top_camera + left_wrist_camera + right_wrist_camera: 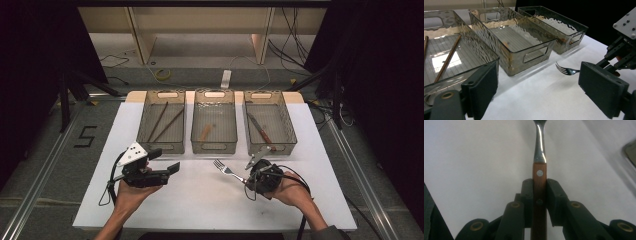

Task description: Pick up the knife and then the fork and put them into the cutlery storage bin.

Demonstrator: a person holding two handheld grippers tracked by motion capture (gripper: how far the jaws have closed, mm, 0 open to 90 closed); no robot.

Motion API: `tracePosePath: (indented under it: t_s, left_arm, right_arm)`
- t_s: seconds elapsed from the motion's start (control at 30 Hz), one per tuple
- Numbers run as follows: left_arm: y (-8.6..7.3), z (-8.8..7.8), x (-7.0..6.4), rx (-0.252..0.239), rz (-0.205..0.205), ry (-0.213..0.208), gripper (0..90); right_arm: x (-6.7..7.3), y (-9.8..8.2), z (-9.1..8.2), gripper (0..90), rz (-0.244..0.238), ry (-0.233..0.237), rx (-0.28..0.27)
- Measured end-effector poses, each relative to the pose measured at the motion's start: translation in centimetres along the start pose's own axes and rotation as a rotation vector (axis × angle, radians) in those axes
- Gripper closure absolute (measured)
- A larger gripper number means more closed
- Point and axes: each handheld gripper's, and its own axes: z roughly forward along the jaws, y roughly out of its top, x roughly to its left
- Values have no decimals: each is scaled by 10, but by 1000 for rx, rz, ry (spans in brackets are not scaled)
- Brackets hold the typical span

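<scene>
Nearest the person, the right gripper (248,176) has its jaws clamped on the wooden handle of the fork (226,170), tines aimed away over the white table (200,200), while the left gripper (167,161) sits just left of it with jaws spread wide and nothing between them. Beyond them, three clear bins in a row: chopsticks (162,121) in the left bin (161,146), a wooden-handled piece in the middle bin (214,147), a knife (260,128) in the right bin (290,131).
</scene>
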Motion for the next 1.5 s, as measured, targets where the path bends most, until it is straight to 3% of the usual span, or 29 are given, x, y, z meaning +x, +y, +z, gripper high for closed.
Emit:
tracePosePath:
  t_s: [0.87,1.1,1.5]
  left_arm:
    - [-1,-2,0,-3,1,6,151]
    - [0,-3,1,-5,-2,7,152]
    - [0,-1,2,-8,-11,8,151]
  right_arm:
    - [-17,-6,-23,772,24,-43,-74]
    - [-21,2,-29,772,31,-44,-107]
    - [-27,6,-27,772,36,-39,-123]
